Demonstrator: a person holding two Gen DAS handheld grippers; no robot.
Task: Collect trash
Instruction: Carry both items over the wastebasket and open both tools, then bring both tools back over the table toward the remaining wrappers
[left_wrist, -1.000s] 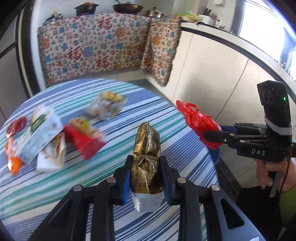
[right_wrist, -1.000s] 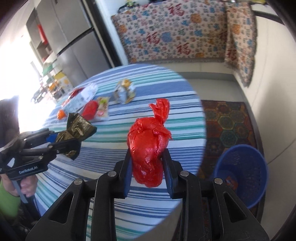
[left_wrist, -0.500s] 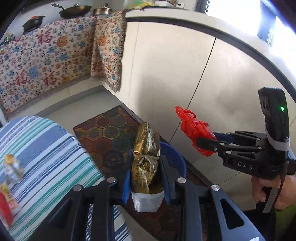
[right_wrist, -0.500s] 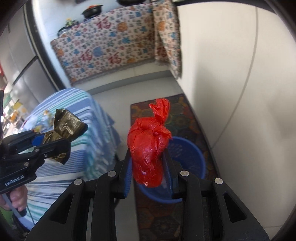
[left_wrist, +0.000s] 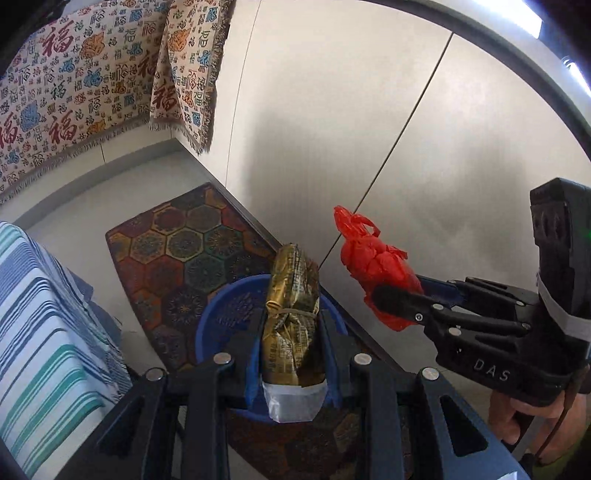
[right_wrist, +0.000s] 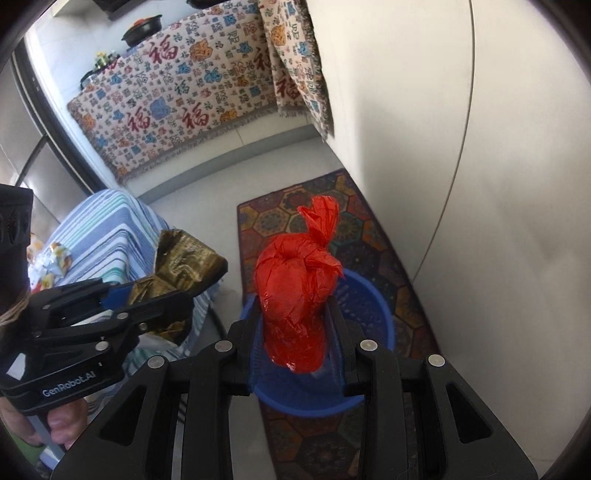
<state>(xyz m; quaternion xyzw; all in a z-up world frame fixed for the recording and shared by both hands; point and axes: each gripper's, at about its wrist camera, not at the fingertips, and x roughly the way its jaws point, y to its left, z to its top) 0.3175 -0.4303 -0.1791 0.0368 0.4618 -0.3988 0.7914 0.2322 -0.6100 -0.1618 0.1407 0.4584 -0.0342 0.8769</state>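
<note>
The left gripper (left_wrist: 291, 354) squeezes a gold packet (left_wrist: 291, 314) tight between its jaws. The packet is long and thin. It stands up along the fingers, with its top pointing to 12 o'clock in the left wrist view and a white end at the bottom. A band is tied round its middle.

The right gripper (right_wrist: 295, 332) squeezes a red plastic bag (right_wrist: 295, 299). The bag is a lump with a knotted, twisted top that points to about 1 o'clock in the right wrist view.

Both bits of trash hang over a blue basket (right_wrist: 369, 306) on a patterned rug (right_wrist: 280, 218). The striped table (left_wrist: 40, 332) is at 9 o'clock in the left wrist view, with more wrappers (right_wrist: 55, 258) lying on it.
</note>
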